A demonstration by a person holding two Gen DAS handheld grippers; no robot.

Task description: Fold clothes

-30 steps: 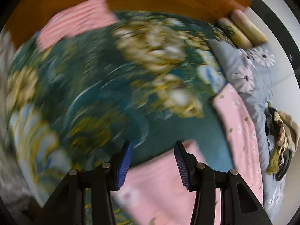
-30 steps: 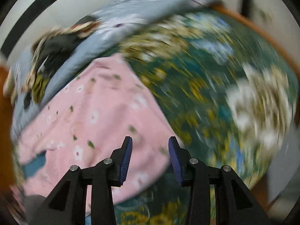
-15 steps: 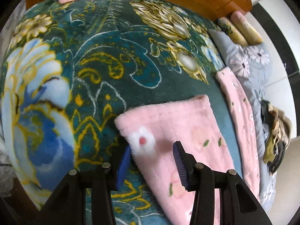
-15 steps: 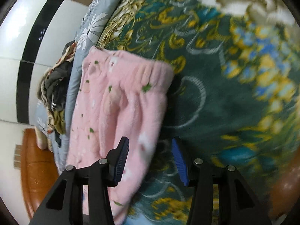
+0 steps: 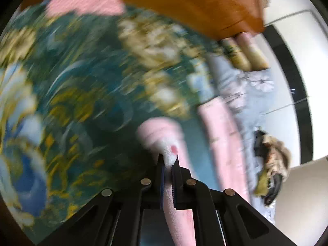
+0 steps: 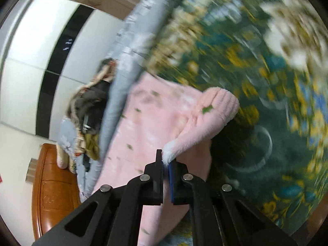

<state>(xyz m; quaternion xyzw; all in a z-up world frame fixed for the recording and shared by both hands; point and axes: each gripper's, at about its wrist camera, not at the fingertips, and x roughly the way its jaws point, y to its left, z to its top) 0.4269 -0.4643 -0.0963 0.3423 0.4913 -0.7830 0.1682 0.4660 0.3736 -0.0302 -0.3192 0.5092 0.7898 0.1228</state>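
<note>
Pants [image 6: 164,110]: both grippers, left [image 5: 168,164] and right [image 6: 166,161], open 0.5 s ago, now pinch its corners; fold can begin.

Bright daylight; heavy motion blur; fisheye-warped, dark edges.

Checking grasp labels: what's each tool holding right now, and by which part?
Both hold the pink fleece garment. The left tool is shut on a fluffy edge of it with a red dot; the right tool is shut on its white-fringed edge near the ribbed band.
</note>
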